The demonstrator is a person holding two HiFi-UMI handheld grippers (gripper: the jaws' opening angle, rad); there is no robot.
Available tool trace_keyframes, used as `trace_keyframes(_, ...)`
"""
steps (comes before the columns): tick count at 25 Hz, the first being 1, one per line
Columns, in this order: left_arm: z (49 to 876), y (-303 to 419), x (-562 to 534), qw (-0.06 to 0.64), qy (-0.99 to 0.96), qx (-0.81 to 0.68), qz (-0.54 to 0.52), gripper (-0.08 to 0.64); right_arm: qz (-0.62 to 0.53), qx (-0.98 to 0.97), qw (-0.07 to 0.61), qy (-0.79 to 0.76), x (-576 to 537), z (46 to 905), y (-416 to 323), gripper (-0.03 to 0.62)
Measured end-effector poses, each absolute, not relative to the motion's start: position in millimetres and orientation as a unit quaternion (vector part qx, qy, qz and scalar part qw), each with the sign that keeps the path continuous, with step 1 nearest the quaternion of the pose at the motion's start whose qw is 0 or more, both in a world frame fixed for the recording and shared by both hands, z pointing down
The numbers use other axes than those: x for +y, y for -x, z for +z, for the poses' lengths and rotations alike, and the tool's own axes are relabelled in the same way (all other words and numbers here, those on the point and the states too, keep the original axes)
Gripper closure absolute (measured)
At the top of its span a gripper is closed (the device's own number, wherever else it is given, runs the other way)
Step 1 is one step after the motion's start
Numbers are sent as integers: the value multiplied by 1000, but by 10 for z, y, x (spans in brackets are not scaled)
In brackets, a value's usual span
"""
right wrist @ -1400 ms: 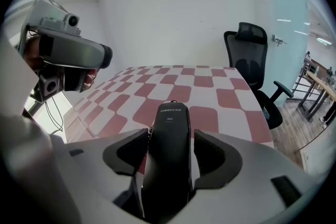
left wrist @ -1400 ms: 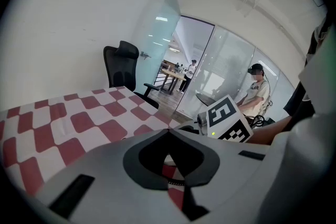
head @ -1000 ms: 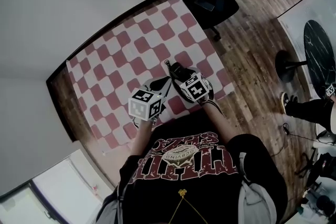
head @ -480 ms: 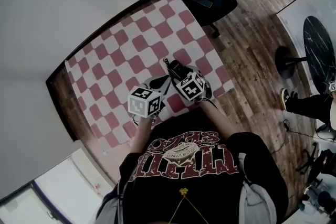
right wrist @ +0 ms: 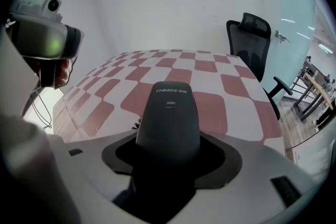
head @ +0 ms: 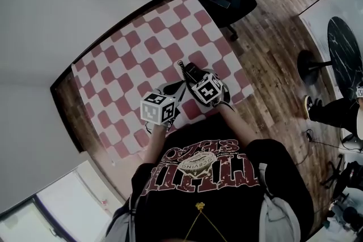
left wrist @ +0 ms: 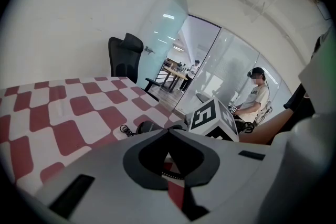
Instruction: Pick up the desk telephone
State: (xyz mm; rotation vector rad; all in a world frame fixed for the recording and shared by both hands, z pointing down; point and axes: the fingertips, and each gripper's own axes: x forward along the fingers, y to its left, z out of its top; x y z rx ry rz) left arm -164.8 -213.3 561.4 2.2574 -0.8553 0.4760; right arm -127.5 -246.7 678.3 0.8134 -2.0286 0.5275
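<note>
My right hand-held gripper (right wrist: 168, 143) clamped the handset (right wrist: 168, 110), my left hand-held gripper (left wrist: 169, 134) sat closed, and I judged a steady lift off the worktop (right wrist: 210, 68) came next.

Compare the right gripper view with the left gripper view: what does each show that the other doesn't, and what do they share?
Only the right gripper view: a close look at the telephone handset standing between the jaws of the right gripper, which are closed on it, and a head-worn camera at upper left.
Only the left gripper view: the left gripper with its jaws together, the marker cube of the other gripper, the coiled cord, and a person behind glass.
Both: the checkered tablecloth and the black office chair.
</note>
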Motion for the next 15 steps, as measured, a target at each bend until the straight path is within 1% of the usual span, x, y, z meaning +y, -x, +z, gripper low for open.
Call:
trace_keyframes(12, 5710, 1728, -1981, 367, -852, -338, 159, 560, 220, -813, 433, -321, -2466, 6801, 1255, 310)
trace_keyframes(15, 5754, 1771, -1941, 376, -847, -343, 154, 560, 235, -814, 423, -322, -2471, 6805, 1249, 310)
